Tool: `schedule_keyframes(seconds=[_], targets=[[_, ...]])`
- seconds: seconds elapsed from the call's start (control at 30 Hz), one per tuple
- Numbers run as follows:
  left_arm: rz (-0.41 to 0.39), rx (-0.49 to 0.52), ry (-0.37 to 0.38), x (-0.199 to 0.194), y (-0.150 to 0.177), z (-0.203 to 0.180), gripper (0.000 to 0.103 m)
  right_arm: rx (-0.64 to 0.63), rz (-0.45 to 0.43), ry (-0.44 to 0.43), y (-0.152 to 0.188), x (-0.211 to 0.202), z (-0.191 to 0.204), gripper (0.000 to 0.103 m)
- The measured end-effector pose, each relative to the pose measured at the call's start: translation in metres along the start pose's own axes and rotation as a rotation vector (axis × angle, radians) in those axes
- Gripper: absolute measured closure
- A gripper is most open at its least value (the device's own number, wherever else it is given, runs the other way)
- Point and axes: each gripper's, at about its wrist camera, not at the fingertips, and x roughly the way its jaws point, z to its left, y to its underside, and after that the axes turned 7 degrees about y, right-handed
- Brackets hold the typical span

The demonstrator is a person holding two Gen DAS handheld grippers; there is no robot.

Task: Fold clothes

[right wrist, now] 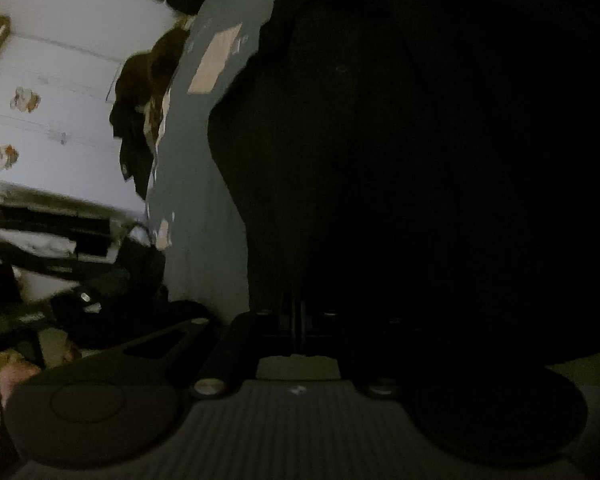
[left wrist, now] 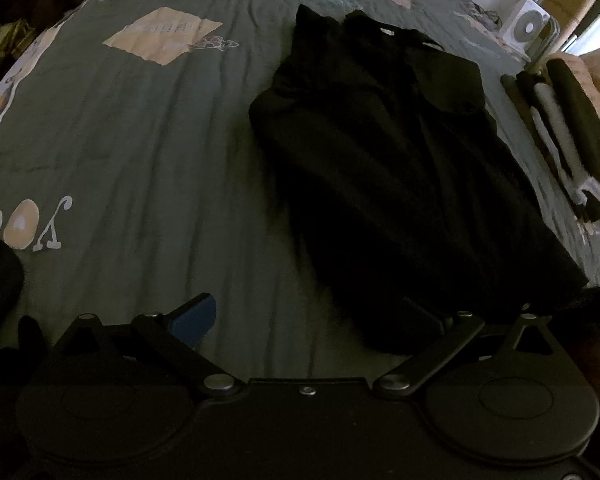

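Observation:
A black garment [left wrist: 388,168] lies partly folded lengthwise on the grey-green bedspread [left wrist: 140,152], collar at the far end. My left gripper [left wrist: 312,320] is open just above the bedspread at the garment's near hem; its blue-padded left finger [left wrist: 194,318] is clear of the cloth and the right finger is over the hem. In the right wrist view the black garment [right wrist: 420,152] fills most of the frame. My right gripper [right wrist: 298,316] is shut on the garment's edge, the fingers pressed together in the dark fabric.
A stack of folded black and white clothes [left wrist: 568,140] lies at the bed's right edge. Dark clothes [left wrist: 28,4] are piled at the far left corner. A small white fan [left wrist: 530,24] stands beyond the bed. A white wall [right wrist: 60,80] and shelves show at left.

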Motion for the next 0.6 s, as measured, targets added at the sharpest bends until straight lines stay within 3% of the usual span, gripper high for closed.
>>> schedule_keyframes(seconds=[0.17,0.4,0.6], targets=[[0.018,0.107,0.001,0.010,0.003,-0.021,0.004,0.056,-0.061,-0.028,-0.006,-0.031,-0.010,0.101],[0.036,0.387,-0.047,0.045,0.029,-0.090,0.003,0.142,-0.094,-0.128,-0.018,-0.034,-0.003,0.101],[-0.009,0.405,-0.059,0.074,0.035,-0.123,0.003,0.157,-0.110,-0.165,-0.023,-0.035,0.008,0.101]])
